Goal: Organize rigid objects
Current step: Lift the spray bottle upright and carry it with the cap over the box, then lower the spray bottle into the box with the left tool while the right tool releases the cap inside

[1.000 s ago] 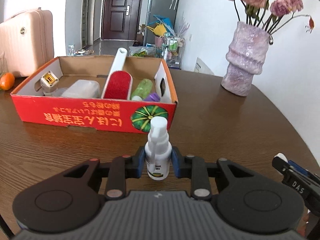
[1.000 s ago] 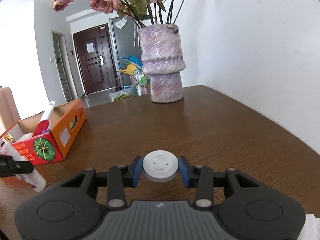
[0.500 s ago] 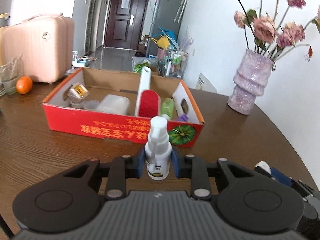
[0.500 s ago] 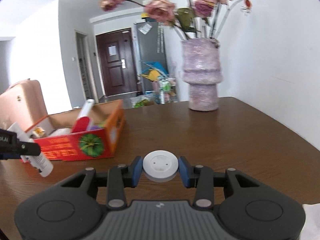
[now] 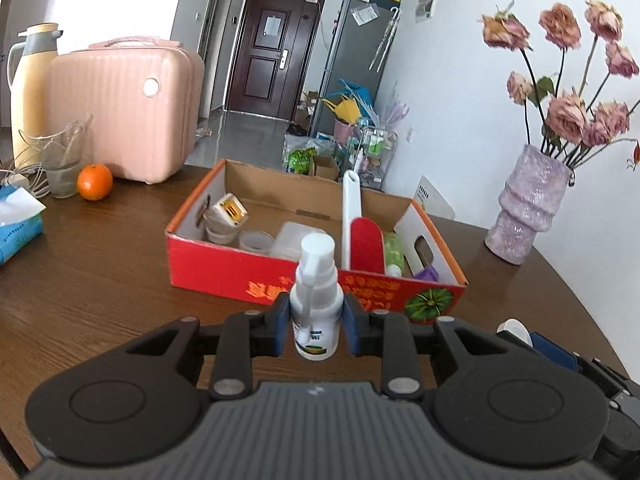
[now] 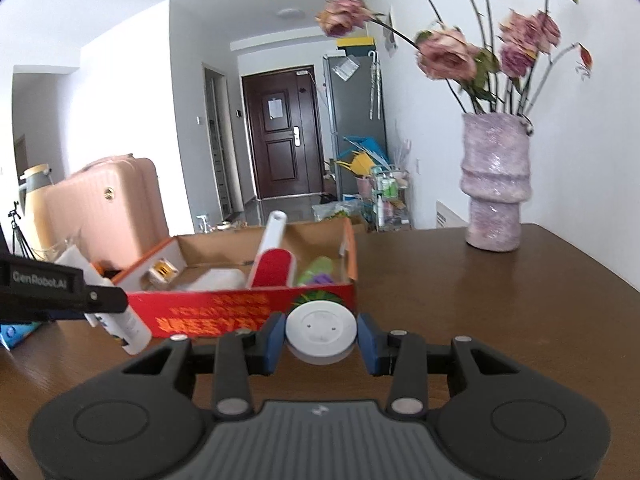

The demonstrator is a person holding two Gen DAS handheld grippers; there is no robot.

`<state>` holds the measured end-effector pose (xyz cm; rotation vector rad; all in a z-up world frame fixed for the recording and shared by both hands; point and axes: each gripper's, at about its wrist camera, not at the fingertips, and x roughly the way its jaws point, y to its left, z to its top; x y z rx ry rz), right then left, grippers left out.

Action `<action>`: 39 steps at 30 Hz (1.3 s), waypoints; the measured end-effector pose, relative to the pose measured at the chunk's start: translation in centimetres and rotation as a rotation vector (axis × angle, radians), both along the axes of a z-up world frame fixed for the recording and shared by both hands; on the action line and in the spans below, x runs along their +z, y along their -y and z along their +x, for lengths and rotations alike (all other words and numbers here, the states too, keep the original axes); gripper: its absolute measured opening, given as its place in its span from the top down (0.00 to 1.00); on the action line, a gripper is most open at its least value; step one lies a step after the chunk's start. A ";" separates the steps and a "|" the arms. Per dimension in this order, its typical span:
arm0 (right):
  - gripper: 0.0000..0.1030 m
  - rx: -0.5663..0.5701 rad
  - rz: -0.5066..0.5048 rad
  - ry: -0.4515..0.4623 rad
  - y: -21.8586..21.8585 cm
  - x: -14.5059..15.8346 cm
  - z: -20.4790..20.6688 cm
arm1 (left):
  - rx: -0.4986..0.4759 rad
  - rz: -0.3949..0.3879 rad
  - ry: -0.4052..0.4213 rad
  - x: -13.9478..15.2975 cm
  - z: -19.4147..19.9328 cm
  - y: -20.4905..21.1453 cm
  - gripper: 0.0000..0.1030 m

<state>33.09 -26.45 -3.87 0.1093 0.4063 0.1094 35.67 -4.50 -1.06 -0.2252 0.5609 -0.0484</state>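
At the bottom centre of the left wrist view, the left claw (image 5: pixel 315 327) is clamped on a white spray bottle (image 5: pixel 316 300), its blue pads pressing the bottle's sides; the bottle stands upright between them, its nozzle cap overlapping the near wall of the red cardboard box (image 5: pixel 256 276). That box sits on the brown counter (image 5: pixel 92 276) in the middle of the frame, holding a red lint brush (image 5: pixel 365 246) with a white handle, a green bottle (image 5: pixel 393 252) and some white containers. At the bottom centre of the right wrist view, the right claw (image 6: pixel 321 338) is closed narrowly on a round white disc (image 6: pixel 320 330), gripped by its edges in front of the box's near wall. An orange (image 5: pixel 94 182) lies at the left of the left wrist view, a purple vase (image 6: pixel 495 184) at the right of the right wrist view.
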 end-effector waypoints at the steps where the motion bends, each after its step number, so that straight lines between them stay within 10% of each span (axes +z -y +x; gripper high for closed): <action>1: 0.63 0.003 0.001 0.004 -0.5 0.2 0.1 | 0.002 -0.005 0.003 0.1 0.0 -0.4 0.73; 39: 0.63 -0.001 0.055 0.032 -5.8 -0.4 12.2 | 0.054 0.001 0.067 -0.1 11.5 -3.3 0.73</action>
